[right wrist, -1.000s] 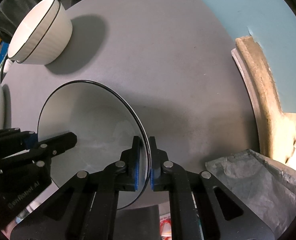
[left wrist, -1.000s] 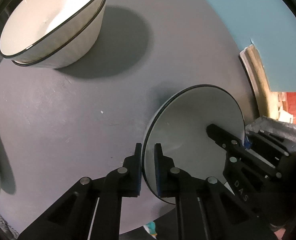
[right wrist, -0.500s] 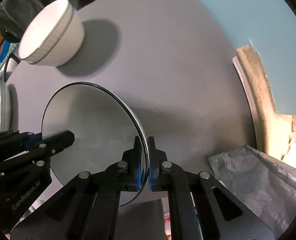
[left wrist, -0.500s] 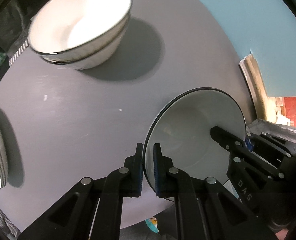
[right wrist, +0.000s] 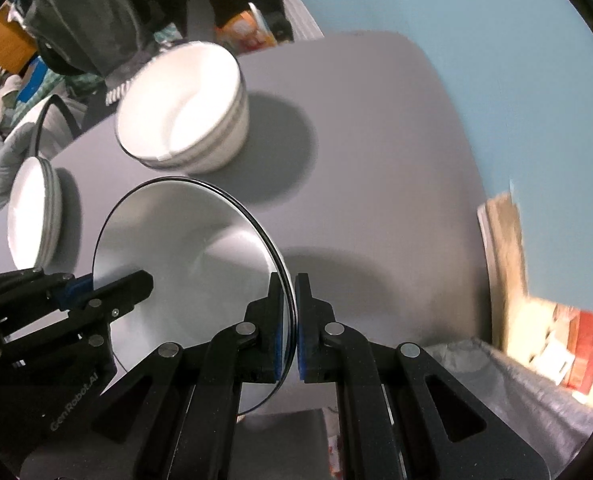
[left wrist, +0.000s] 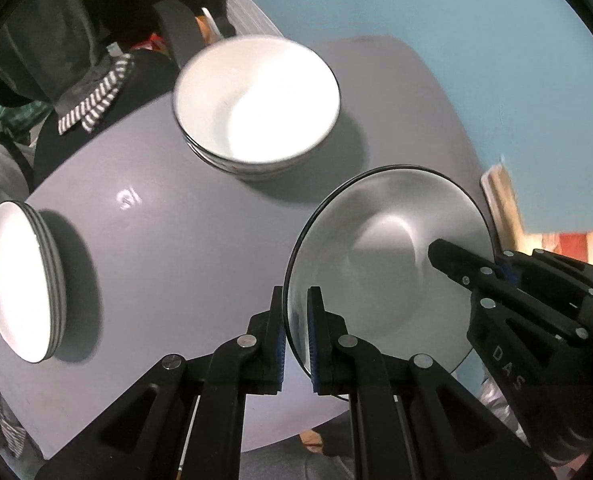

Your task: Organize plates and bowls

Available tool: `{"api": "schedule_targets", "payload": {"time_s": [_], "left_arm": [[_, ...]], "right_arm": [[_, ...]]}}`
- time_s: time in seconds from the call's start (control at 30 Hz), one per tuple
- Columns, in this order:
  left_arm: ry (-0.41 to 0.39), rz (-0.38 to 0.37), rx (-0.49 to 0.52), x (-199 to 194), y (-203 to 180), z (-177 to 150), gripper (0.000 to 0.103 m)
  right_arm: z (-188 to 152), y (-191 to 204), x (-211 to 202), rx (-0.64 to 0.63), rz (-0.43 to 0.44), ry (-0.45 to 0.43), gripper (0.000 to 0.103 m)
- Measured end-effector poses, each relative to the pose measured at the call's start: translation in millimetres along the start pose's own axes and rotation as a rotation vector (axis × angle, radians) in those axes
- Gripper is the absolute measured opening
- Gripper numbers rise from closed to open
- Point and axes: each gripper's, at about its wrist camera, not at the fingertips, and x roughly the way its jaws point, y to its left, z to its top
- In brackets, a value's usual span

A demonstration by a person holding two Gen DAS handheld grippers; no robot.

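Big grey round table (left wrist: 168,240) carrying everything, already sorted by type: stacked bowls (left wrist: 256,104) at the far side, pile of plates (left wrist: 20,284) off to the left edge. Makes sense, like with like. One more plate (left wrist: 388,264) up in the air above the near edge, clear of the top, probably headed for that pile. Pinched on opposite rims for balance: left gripper (left wrist: 295,336) clamped tight on the near-left rim, right gripper (right wrist: 290,320) squeezed onto the other side. Two grips, so no tipping, presumably.
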Motion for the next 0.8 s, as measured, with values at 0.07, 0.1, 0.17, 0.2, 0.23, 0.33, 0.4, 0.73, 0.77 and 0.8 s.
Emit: {"api": "schedule_targets", "payload": {"time_s": [0.07, 0.1, 0.17, 0.2, 0.23, 0.33, 0.4, 0.73, 0.77, 0.8], "left_arm": [[-0.013, -0.002, -0.022, -12, -1, 15, 0.009], [-0.024, -0.002, -0.034, -17, -4, 18, 0.009], [-0.041, 0.006, -0.049, -24, -4, 25, 0.009], [-0.050, 0.011, -0.053, -28, -1, 27, 0.009], [-0.056, 0.016, -0.055, -31, 0, 30, 0.009], [-0.071, 0.024, -0.073, -36, 9, 40, 0.009], [-0.079, 0.027, -0.086, -39, 14, 47, 0.009], [-0.108, 0.051, -0.131, -42, 25, 79, 0.009], [-0.109, 0.051, -0.135, -43, 26, 81, 0.009], [-0.111, 0.054, -0.141, -42, 27, 85, 0.009]], "right_arm": [[7, 4, -3, -0.018, 0.005, -0.010, 0.005], [12, 7, -6, -0.025, 0.007, -0.014, 0.005], [19, 10, -8, -0.044, 0.009, -0.025, 0.005], [24, 16, -10, -0.055, 0.009, -0.030, 0.005], [26, 18, -8, -0.065, 0.008, -0.035, 0.005], [34, 30, -10, -0.101, 0.004, -0.048, 0.006], [41, 33, -12, -0.118, 0.004, -0.051, 0.005], [82, 42, -11, -0.158, 0.000, -0.070, 0.006], [87, 42, -10, -0.159, 0.001, -0.069, 0.006], [91, 43, -9, -0.159, 0.003, -0.068, 0.006]]}}
